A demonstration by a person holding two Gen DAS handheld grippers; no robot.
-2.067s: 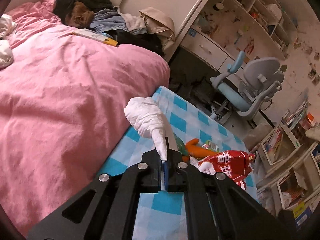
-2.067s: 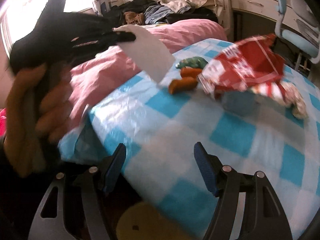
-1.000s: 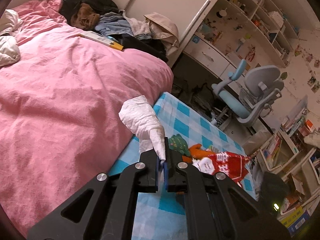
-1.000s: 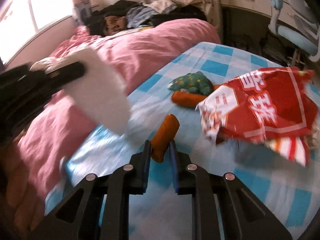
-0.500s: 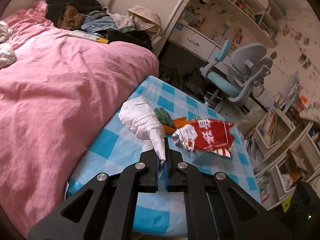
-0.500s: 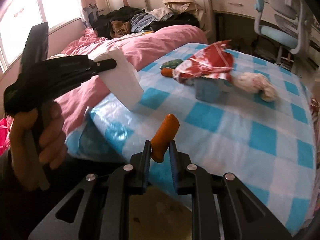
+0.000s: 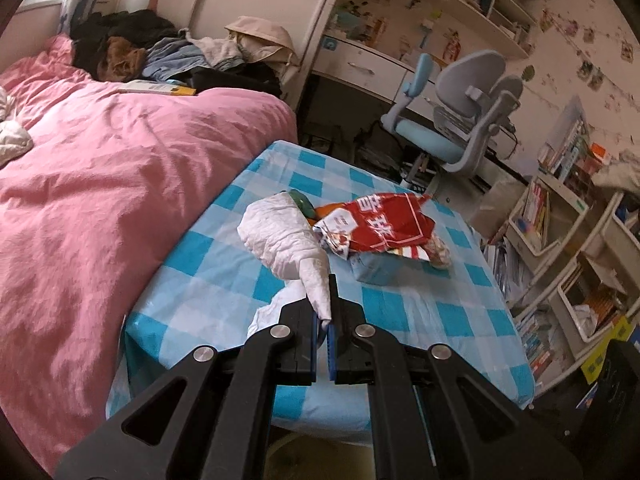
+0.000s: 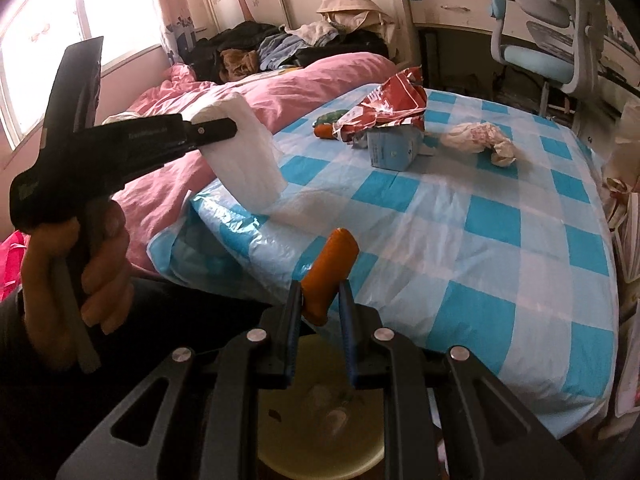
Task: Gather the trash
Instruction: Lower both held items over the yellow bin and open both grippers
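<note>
Carry-to-bin step: both tongs loaded, drop not yet made.

Your left tongs (image 7: 325, 322) are clamped on a white tissue wad (image 7: 280, 236); your right tongs (image 8: 320, 312) pinch an orange scrap (image 8: 330, 272) directly above the yellow bin (image 8: 320, 452). Next, probably part the right tongs, then bring the tissue over. Red wrapper (image 8: 384, 108) remains on the surface (image 8: 460, 248) ahead.

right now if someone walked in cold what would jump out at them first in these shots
Probably the two loaded grippers: the left gripper is shut on a crumpled white tissue, and the right gripper pinches an orange carrot-like piece above a yellowish bin on the floor. Next comes the blue checked table with a red snack bag draped over a small blue carton, and the pink bed beside it.
</note>
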